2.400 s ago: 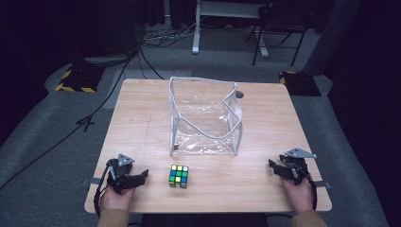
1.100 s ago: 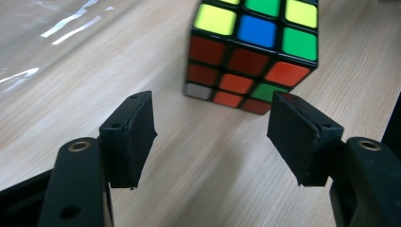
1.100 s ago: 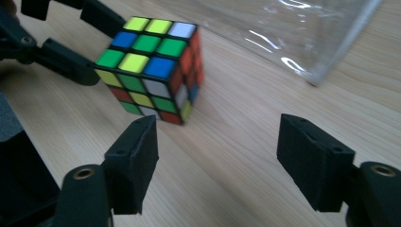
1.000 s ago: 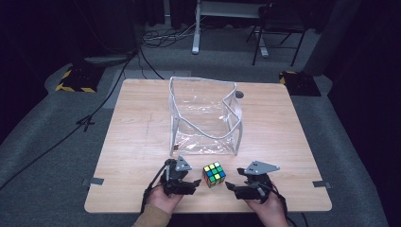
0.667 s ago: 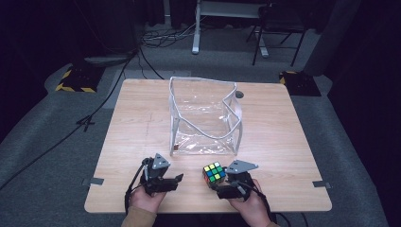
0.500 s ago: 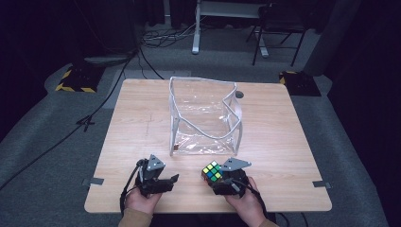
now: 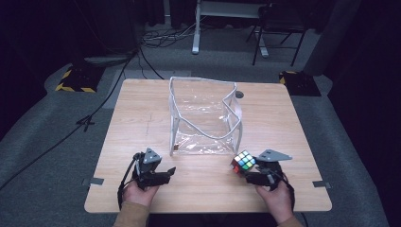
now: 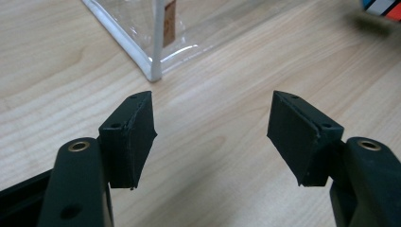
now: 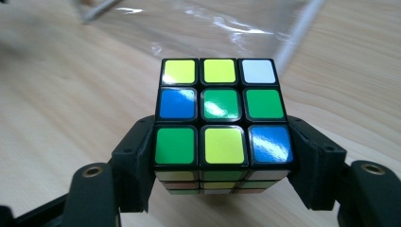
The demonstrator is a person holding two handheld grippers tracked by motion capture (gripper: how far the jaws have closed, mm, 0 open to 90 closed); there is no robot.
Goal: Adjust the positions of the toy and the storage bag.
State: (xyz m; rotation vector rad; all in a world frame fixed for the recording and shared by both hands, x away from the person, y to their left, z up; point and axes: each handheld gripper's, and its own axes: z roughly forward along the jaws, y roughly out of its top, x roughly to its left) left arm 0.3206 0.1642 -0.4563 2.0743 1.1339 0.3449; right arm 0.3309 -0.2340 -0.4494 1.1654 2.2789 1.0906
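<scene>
Clear pouch (image 7: 204,118) stands mid-counter (image 7: 142,109), open-topped, the sole obstacle. Bare wood lies on both flanks and along the near edge. Left gripper (image 7: 163,174) and right gripper (image 7: 246,174) are well apart, open counter between.

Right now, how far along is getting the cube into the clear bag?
Done: the right gripper is shut on the cube, lifted beside the bag. In hand: carrying it. Left: dropping it into the bag's open top. The left gripper is open over the table.
</scene>
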